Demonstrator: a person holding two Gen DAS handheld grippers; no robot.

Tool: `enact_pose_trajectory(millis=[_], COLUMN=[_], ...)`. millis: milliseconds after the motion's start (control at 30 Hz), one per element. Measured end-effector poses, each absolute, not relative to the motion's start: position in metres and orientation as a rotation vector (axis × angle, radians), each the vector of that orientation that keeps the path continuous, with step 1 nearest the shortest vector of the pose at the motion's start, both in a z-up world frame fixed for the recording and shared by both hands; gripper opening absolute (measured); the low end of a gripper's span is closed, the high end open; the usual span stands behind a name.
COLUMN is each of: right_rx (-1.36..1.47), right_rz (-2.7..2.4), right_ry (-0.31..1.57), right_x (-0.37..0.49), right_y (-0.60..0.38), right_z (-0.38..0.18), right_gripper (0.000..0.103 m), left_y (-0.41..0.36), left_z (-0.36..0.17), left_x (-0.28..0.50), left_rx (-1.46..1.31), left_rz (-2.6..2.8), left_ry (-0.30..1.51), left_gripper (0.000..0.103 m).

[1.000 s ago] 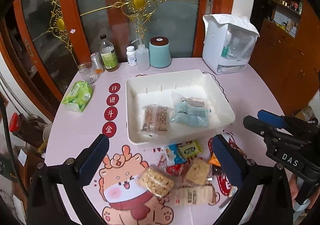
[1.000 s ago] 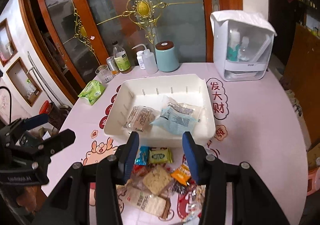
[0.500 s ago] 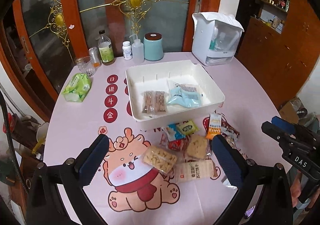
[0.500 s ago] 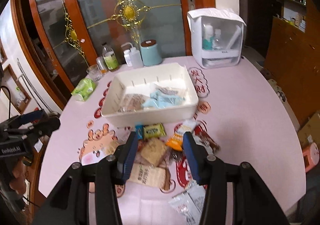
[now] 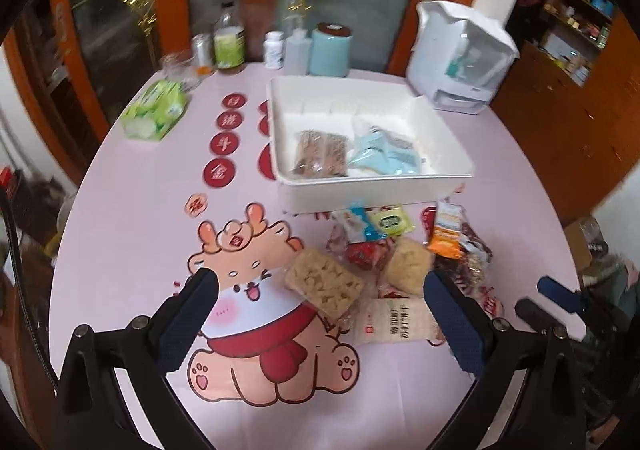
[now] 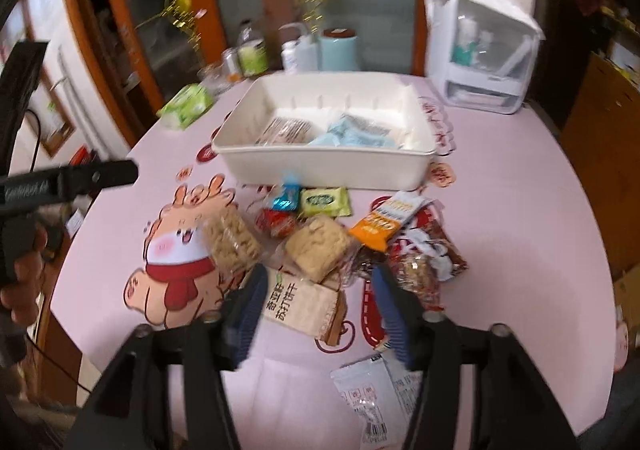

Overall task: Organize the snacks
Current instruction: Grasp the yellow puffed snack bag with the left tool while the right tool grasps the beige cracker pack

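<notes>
Even, soft indoor light, no hard shadows; motion blur esp. twd the back, fisheye bending + dark vignette at edges

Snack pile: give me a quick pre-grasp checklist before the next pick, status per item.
1. Right gripper empty: ok, jaws opening, nothing pinched between them.
2. Left gripper empty and open: ok, jaws wide above the table.
3. Nearest target lined up: ok, the beige cracker pack lies in front of the right gripper's jaws.
4. Target free of other snacks: not ok, the square cracker bag overlaps its far edge.
5. Room in the white bin: ok, only the brown pack and the blue packs are inside.
6. Pads touching the target: cannot tell, the view is blurred.
</notes>
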State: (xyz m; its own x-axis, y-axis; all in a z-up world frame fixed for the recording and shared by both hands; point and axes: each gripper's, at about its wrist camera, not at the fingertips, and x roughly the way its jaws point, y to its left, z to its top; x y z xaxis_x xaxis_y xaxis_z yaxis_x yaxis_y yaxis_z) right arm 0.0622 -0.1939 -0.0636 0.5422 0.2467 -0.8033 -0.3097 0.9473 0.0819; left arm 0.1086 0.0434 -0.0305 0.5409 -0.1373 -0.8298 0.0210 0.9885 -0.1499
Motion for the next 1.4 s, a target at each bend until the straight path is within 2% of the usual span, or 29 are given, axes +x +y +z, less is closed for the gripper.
enact_pose_trajectory(millis=[133, 333, 700, 1100, 1400], right_rx=[-0.123, -0.233, -0.436, -0.523, -0.557], right_rz=[0.453, 0.593, 0.789, 0.909, 0.944], right_ry=[0.988, 1.037, 1.135, 1.124, 1.146], right_x=[0.077, 0.092, 0.120, 0.116, 0.117], right_y=[-0.187, -0.173, -0.155, -0.149, -0.138], right_z=[-0.086, -0.119, -0.173, -0.186, -0.199], right_gripper=[0.065, 0.079, 0.079, 0.079, 0.079], left_y=[0.049, 0.055, 0.057, 0.057, 0.044], left_z=[-0.053, -0.095, -0.174, -0.210, -0.225], left_x=[0.118, 0.134, 0.167, 0.180, 0.181], left_rx=[-0.172, -0.254, -0.491, -0.658, -0.653], left_rz=[-0.026, 0.078, 0.211, 0.350, 0.422], left_ry=[1.028, 1.107, 1.271, 1.344, 1.372], left_gripper=[0.102, 0.102, 0.102, 0.102, 0.102])
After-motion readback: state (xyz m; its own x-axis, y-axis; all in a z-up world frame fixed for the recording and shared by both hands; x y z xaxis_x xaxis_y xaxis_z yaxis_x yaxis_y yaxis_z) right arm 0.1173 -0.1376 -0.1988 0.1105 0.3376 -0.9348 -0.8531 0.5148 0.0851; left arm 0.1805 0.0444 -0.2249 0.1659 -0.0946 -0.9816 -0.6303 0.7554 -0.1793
